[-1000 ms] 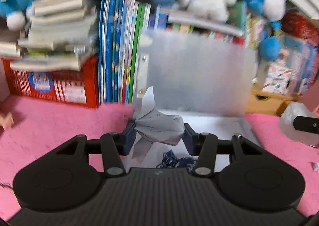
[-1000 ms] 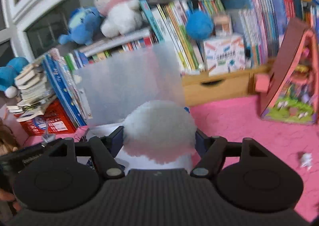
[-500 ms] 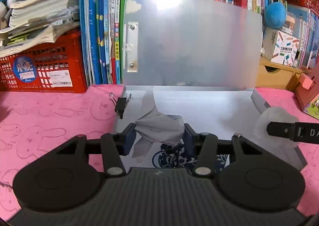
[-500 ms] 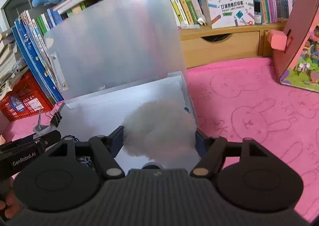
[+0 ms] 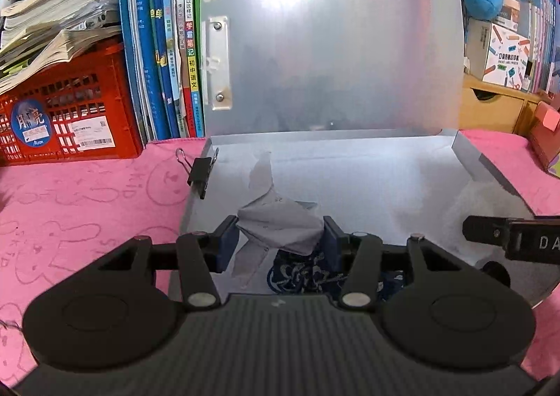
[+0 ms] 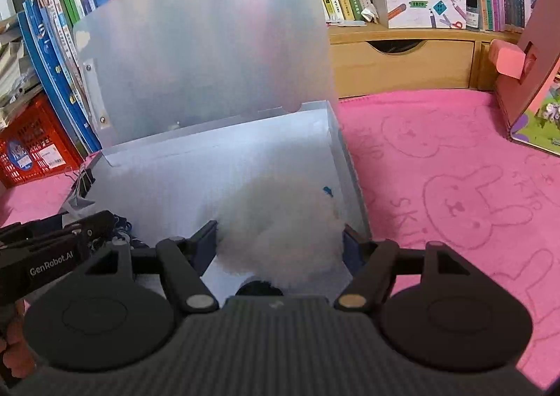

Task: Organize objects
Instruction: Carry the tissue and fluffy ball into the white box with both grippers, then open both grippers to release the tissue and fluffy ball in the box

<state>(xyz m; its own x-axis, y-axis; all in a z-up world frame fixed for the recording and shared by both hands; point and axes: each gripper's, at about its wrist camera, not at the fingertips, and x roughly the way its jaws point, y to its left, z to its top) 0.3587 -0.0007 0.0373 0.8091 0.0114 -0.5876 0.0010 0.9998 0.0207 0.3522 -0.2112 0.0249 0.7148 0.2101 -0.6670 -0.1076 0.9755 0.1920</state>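
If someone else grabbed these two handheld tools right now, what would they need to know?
Left tool: shut on a crumpled grey paper, held over the near left part of the open translucent box.
Right tool: shut on a fluffy white ball, over the box's near right part.
A black binder clip sits at the box's left edge; something with blue print already lies inside.
Done: both items carried over the box.
Left: release them inside; the lid stands open.

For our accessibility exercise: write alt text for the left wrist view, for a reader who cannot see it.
The left gripper holds crumpled grey paper over an open translucent box on a pink cloth. A black binder clip grips the box's left wall; books stand behind.
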